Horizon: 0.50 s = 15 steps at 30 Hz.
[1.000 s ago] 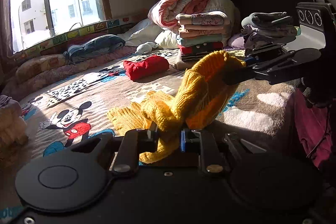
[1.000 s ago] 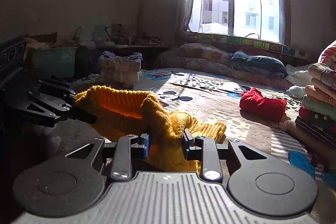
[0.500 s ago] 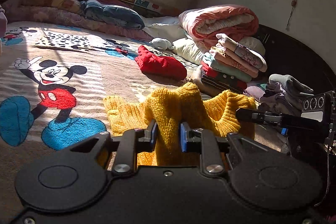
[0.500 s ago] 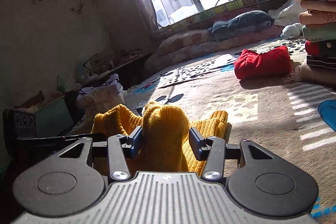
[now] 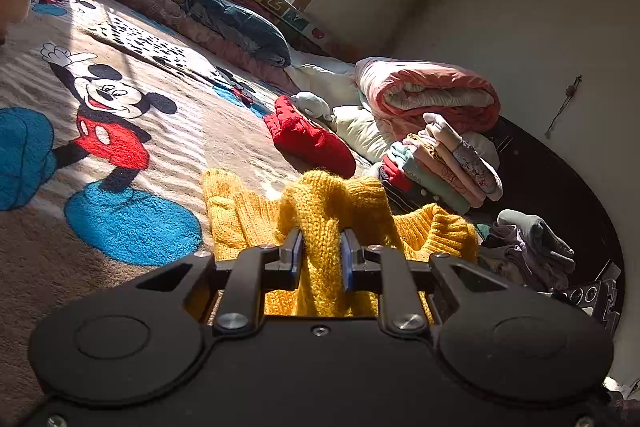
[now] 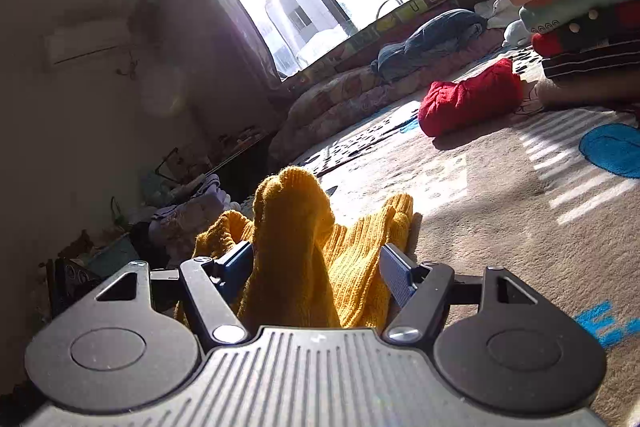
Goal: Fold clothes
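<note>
Two grippers, one clamped and one spread

The left gripper (image 5: 321, 253) has its jaws drawn close, the blue pads (image 5: 297, 254) pressing a bunch of the yellow sweater (image 5: 332, 203) from both sides, and it is tipped so the view leans to one side. The right gripper (image 6: 318, 269) points low along the bed, its jaws standing wide apart, with the knit lying loosely between the fingers (image 6: 394, 273), which do not squeeze it.

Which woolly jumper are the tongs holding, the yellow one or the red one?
The yellow knitted jumper: the left tongs pinch a bunch of it. The red knitted jumper lies folded farther off, untouched.
</note>
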Tool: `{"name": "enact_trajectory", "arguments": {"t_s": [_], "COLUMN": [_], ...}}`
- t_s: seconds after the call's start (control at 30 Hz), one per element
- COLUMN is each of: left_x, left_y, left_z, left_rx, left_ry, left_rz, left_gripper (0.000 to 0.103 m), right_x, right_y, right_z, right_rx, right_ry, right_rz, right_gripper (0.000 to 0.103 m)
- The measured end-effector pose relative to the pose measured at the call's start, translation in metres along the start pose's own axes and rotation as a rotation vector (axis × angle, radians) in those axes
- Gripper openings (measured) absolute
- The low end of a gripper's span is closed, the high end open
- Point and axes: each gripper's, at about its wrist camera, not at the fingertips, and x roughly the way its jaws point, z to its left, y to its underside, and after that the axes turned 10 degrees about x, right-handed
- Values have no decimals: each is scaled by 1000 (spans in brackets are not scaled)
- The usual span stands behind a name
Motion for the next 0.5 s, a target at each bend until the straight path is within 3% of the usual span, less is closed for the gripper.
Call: {"name": "enact_trajectory", "arguments": {"t_s": [0.07, 0.1, 0.13, 0.27, 0.5], "left_x": [1, 2, 2, 8, 24], "left_y": [0, 0, -1, -8, -27], "left_z": [0, 0, 0, 6, 20], "left_rx": [-4, -7, -8, -20, -19], "left_ry": [0, 0, -1, 0, -6], "left_rz": [-4, -5, -8, -31, -64], "left_gripper": [18, 18, 18, 17, 16], "right_x": [9, 13, 16, 27, 53], "right_y": [-2, -4, -7, -17, -43], "right_z": [1, 0, -2, -8, -7], "right_rx": [-24, -22, -2, 58, 41], "right_ry": [-15, -29, -49, -73, -106], "right_rz": [34, 48, 50, 30, 3], "right_gripper": [56, 38, 29, 26, 22]}}
